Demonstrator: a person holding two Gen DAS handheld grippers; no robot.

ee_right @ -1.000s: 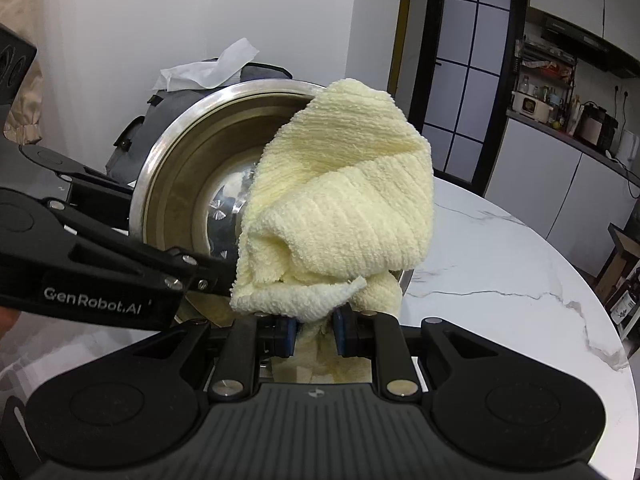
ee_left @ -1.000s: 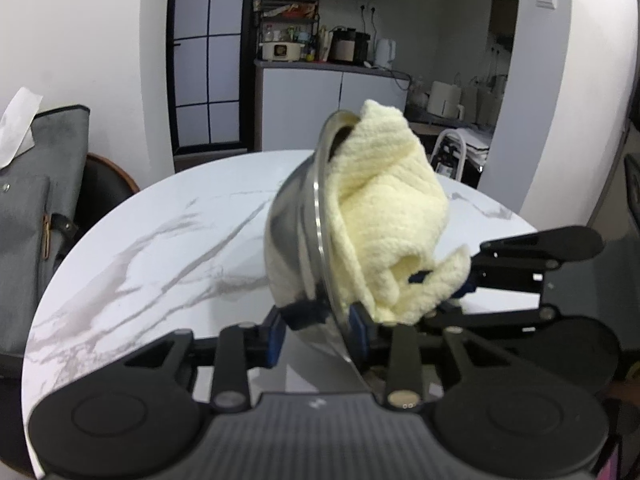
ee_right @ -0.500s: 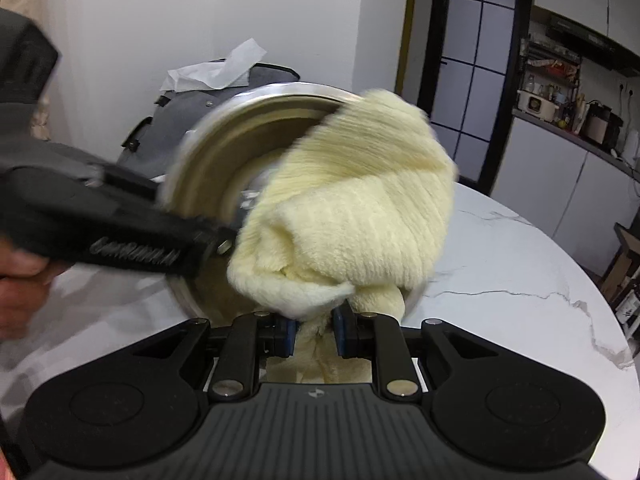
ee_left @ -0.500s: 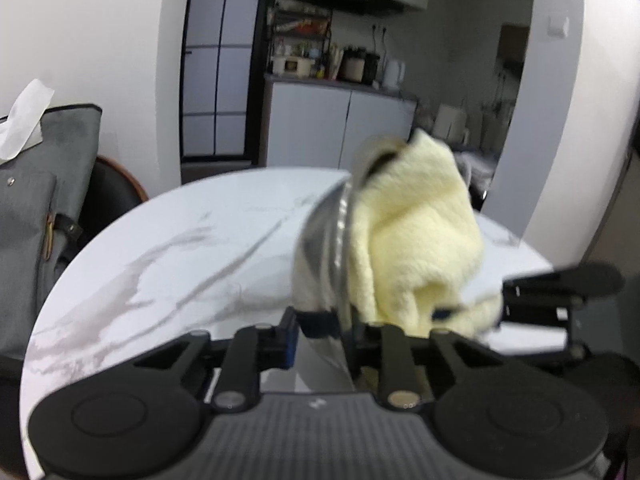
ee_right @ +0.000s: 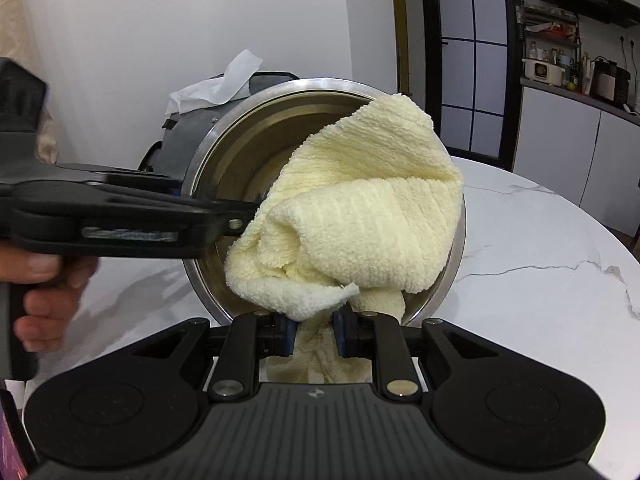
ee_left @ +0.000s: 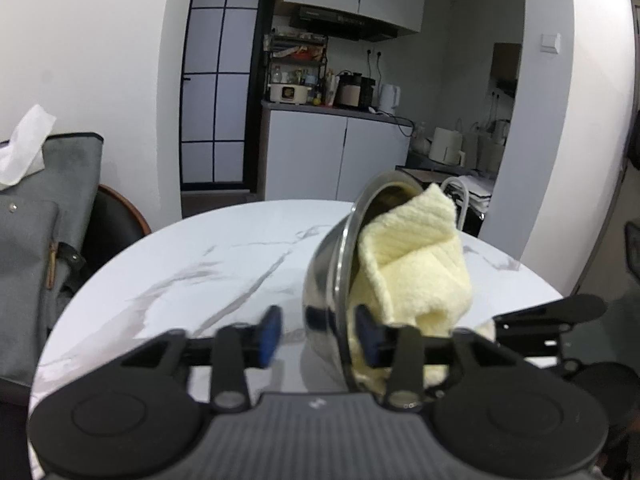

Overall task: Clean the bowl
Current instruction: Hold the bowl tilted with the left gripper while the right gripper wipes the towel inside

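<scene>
A steel bowl [ee_left: 324,280] stands tilted on its edge over the marble table [ee_left: 200,280], with its mouth [ee_right: 240,152] turned toward my right gripper. My left gripper [ee_left: 318,338] straddles the rim and its jaws are opening. The outer blue pad [ee_left: 270,336] stands clear of the bowl's wall, and the other pad is inside. My right gripper [ee_right: 316,334] is shut on a pale yellow cloth [ee_right: 360,220], which bulges into the bowl and over its right rim. In the left wrist view the cloth [ee_left: 416,272] fills the bowl's mouth.
A grey bag [ee_left: 44,216] topped with white tissue stands on a chair past the table's left edge. A hand [ee_right: 40,280] holds the left gripper's handle. A kitchen counter [ee_left: 336,152] with appliances lies beyond the far edge of the table.
The left jaws gripped the bowl's rim and have now spread wide apart. The bowl has shifted right and lower in the left wrist view. The cloth stays pinched in the right gripper.
</scene>
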